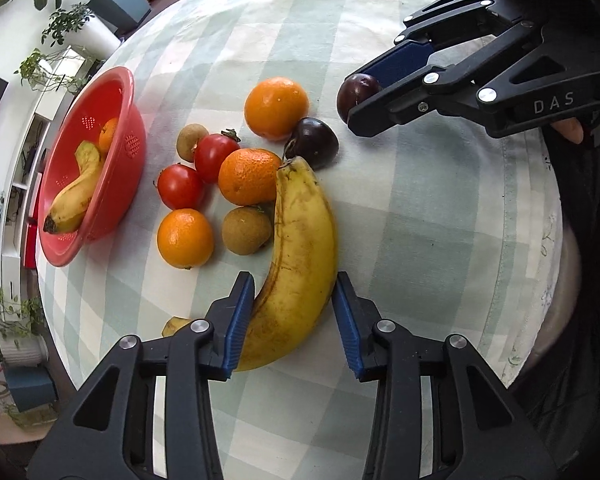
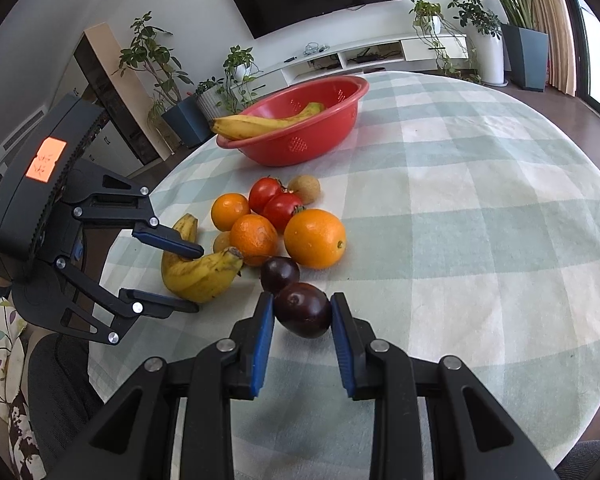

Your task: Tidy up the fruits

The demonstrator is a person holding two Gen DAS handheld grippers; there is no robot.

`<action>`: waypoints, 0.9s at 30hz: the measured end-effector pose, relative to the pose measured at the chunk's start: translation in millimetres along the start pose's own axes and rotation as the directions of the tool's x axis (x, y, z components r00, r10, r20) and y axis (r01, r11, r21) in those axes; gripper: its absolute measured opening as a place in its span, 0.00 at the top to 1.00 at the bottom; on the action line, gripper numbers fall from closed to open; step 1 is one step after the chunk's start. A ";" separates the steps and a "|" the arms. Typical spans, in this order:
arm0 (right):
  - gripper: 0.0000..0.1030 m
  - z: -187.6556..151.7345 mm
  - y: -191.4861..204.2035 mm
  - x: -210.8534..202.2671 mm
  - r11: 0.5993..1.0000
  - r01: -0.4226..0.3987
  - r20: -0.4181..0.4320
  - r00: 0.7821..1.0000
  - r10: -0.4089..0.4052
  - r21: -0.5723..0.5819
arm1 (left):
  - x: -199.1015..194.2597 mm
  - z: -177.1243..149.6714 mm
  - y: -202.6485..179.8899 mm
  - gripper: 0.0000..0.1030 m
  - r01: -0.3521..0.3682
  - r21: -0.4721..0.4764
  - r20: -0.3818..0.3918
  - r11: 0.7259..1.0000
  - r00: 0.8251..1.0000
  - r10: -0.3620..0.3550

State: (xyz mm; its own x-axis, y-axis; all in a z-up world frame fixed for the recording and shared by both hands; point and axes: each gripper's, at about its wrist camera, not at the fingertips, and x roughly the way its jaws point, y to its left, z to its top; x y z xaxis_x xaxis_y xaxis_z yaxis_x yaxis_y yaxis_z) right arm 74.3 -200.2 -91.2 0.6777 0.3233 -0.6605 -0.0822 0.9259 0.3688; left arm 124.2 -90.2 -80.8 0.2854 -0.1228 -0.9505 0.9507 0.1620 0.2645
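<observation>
My left gripper (image 1: 294, 292) straddles a yellow banana (image 1: 296, 264) lying on the checked tablecloth; its blue pads touch both sides of it. It also shows in the right wrist view (image 2: 194, 278) around the banana (image 2: 204, 276). My right gripper (image 2: 302, 312) is shut on a dark plum (image 2: 304, 310), held just above the cloth; it also shows in the left wrist view (image 1: 360, 100) with the plum (image 1: 354, 94). A second plum (image 1: 314, 142), oranges (image 1: 276, 108), tomatoes (image 1: 180, 186) and kiwis (image 1: 246, 230) lie clustered. A red colander (image 1: 92, 168) holds a banana and an orange.
The round table (image 2: 480, 200) has a pale green checked cloth. The colander (image 2: 300, 128) stands near its far edge. Potted plants, a TV shelf and a wall screen stand beyond the table. Another banana's end (image 1: 174, 324) lies left of my left gripper.
</observation>
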 end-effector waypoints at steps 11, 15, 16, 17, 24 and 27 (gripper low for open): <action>0.70 -2.4 3.6 -1.7 1.000 0.003 0.003 1.000 -0.003 -0.019 | -32.6 -31.8 7.1 0.64 0.094 -0.239 0.146 0.966 0.987 -0.060; 0.70 -3.1 4.5 -2.5 1.000 0.004 0.006 1.000 -0.004 -0.021 | -42.0 -41.9 12.9 0.64 0.124 -0.324 0.208 0.938 0.976 -0.058; 0.70 -3.2 4.3 -2.8 1.000 0.005 0.007 1.000 -0.005 -0.020 | -44.0 -44.7 15.9 0.65 0.137 -0.347 0.225 0.928 0.973 -0.060; 0.70 -3.1 4.1 -3.0 1.000 0.006 0.008 1.000 -0.006 -0.018 | -46.9 -47.7 17.7 0.65 0.151 -0.365 0.240 0.919 0.969 -0.064; 0.70 -4.0 5.4 -1.5 1.000 0.019 0.005 1.000 -0.018 -0.022 | -45.0 -42.7 14.0 0.67 0.097 -0.380 0.238 0.920 0.971 -0.004; 0.70 -4.0 4.8 -2.8 1.000 0.020 0.011 1.000 -0.020 -0.021 | -48.2 -43.3 17.1 0.70 0.092 -0.400 0.264 0.912 0.964 0.019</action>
State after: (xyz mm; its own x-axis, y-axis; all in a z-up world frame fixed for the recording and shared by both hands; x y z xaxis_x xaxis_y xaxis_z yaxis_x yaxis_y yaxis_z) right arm 69.1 -195.9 -90.2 0.6875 0.3026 -0.6601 -0.0842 0.9361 0.3415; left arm 121.4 -39.1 -37.6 0.3250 -0.3737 -0.8687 0.8446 0.5280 0.0888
